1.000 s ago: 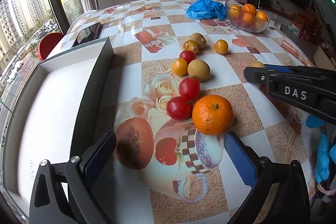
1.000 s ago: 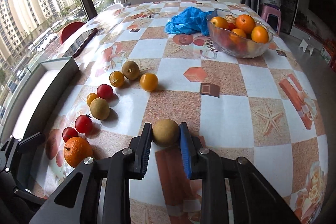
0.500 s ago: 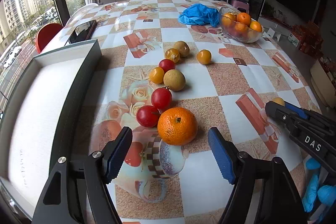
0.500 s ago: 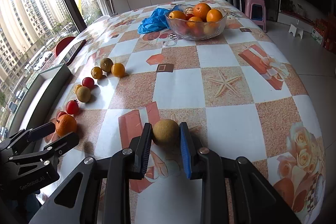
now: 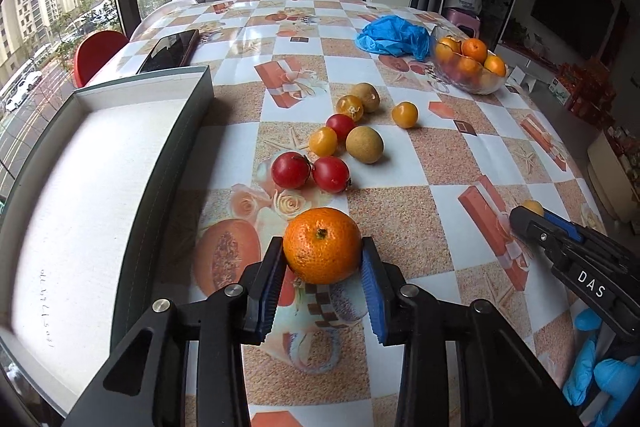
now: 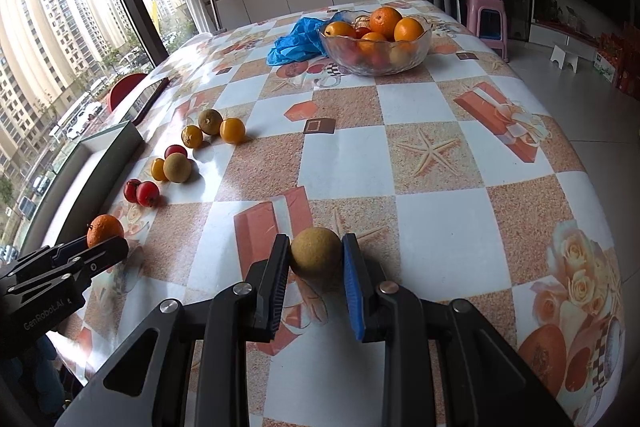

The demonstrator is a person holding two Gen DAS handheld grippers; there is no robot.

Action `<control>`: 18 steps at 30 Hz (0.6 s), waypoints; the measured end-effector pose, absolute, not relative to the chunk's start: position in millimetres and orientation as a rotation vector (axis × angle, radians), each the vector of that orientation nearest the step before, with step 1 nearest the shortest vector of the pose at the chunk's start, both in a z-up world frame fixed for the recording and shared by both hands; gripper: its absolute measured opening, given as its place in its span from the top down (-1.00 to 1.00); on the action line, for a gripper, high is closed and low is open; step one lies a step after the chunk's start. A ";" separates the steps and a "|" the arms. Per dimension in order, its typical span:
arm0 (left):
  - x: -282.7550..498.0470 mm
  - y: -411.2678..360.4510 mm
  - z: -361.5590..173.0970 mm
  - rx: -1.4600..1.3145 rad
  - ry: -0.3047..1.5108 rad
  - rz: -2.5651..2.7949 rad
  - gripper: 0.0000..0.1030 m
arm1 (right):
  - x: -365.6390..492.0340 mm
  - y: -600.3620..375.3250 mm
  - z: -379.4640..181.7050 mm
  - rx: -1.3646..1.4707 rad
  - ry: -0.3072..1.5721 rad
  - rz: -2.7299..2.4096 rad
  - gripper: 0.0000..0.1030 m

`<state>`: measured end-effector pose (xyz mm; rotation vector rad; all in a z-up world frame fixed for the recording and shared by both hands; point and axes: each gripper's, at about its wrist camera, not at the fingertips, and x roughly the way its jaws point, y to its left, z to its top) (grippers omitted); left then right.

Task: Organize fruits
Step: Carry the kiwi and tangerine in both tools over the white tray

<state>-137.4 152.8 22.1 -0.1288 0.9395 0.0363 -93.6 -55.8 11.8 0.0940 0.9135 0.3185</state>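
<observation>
My left gripper (image 5: 322, 269) is shut on a large orange (image 5: 322, 245), held just above the table beside the grey tray (image 5: 176, 155). My right gripper (image 6: 315, 267) is shut on a round brown fruit (image 6: 315, 252) near the table's front. It also shows in the left wrist view (image 5: 527, 217) at the right. Several loose fruits lie in a row: two red tomatoes (image 5: 308, 171), a brown fruit (image 5: 364, 144), small yellow ones (image 5: 405, 114). A glass bowl (image 6: 374, 43) of oranges stands at the far side.
A blue plastic bag (image 5: 394, 35) lies beside the bowl. A dark phone (image 5: 170, 50) lies behind the tray. A red chair (image 5: 98, 53) is past the table's left edge. The left gripper shows in the right wrist view (image 6: 100, 245).
My left gripper has closed on the large orange, which was between its open jaws before. My right gripper has drawn back toward the table's front with the brown fruit.
</observation>
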 end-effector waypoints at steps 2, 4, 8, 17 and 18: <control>-141.0 154.9 27.9 -0.123 0.924 0.033 0.26 | -95.5 -53.0 14.7 0.087 0.914 0.321 0.44; -144.9 157.4 34.0 -0.113 0.902 0.034 0.26 | -96.9 -48.6 18.6 0.076 0.911 0.326 0.44; -151.8 171.6 43.8 -0.126 0.875 0.049 0.26 | -99.5 -34.2 28.0 0.057 0.904 0.349 0.44; -172.1 224.4 55.9 -0.169 0.826 0.133 0.26 | -107.9 23.7 47.4 -0.024 0.886 0.438 0.44; -174.4 231.5 56.6 -0.173 0.820 0.144 0.26 | -109.2 31.3 50.1 -0.035 0.882 0.450 0.44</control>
